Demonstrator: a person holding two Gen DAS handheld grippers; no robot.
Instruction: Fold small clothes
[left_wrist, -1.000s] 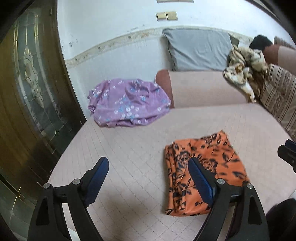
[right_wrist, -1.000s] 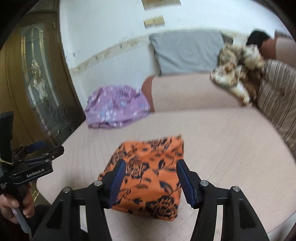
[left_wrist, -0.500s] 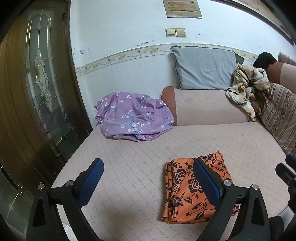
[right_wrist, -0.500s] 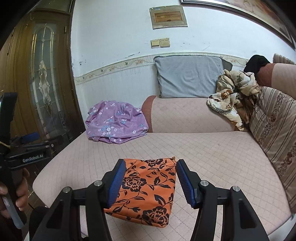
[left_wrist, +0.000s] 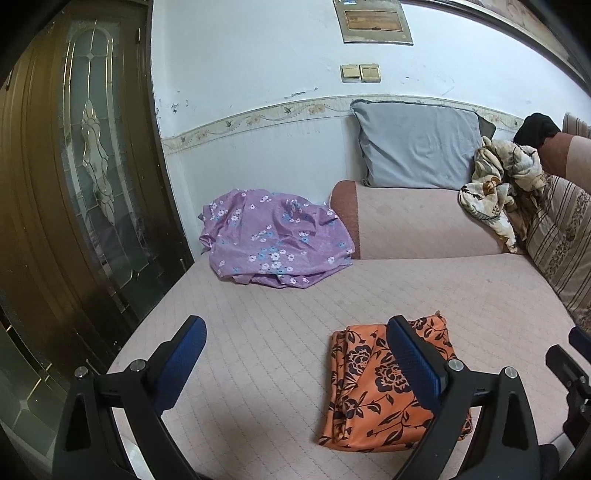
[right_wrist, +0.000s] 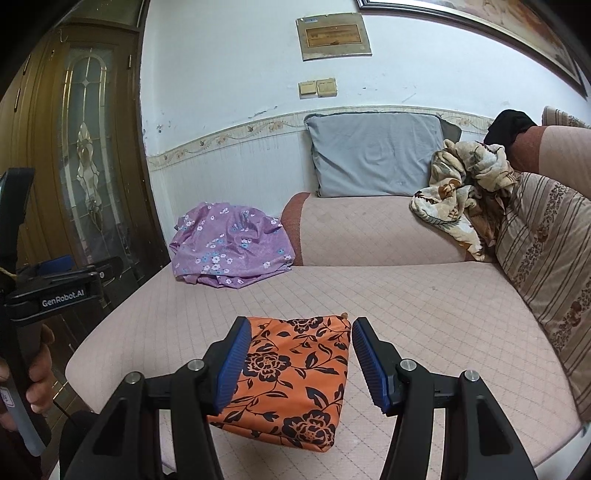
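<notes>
An orange garment with black flowers (right_wrist: 295, 376) lies folded in a neat rectangle near the front edge of the pink sofa seat (right_wrist: 424, 314); it also shows in the left wrist view (left_wrist: 373, 387). My right gripper (right_wrist: 301, 365) is open and empty, held above and in front of it. My left gripper (left_wrist: 295, 362) is open and empty, to the left of the garment. A crumpled purple flowered garment (left_wrist: 273, 240) lies at the back left of the seat and also shows in the right wrist view (right_wrist: 232, 251).
A grey pillow (right_wrist: 376, 155) leans on the wall above the armrest. A beige flowered cloth (right_wrist: 461, 184) is heaped at the back right next to a striped cushion (right_wrist: 546, 251). A dark wooden door (left_wrist: 74, 184) stands left.
Both grippers have pulled back and risen from the orange garment, which lies folded on the seat. The jaws stayed open.
</notes>
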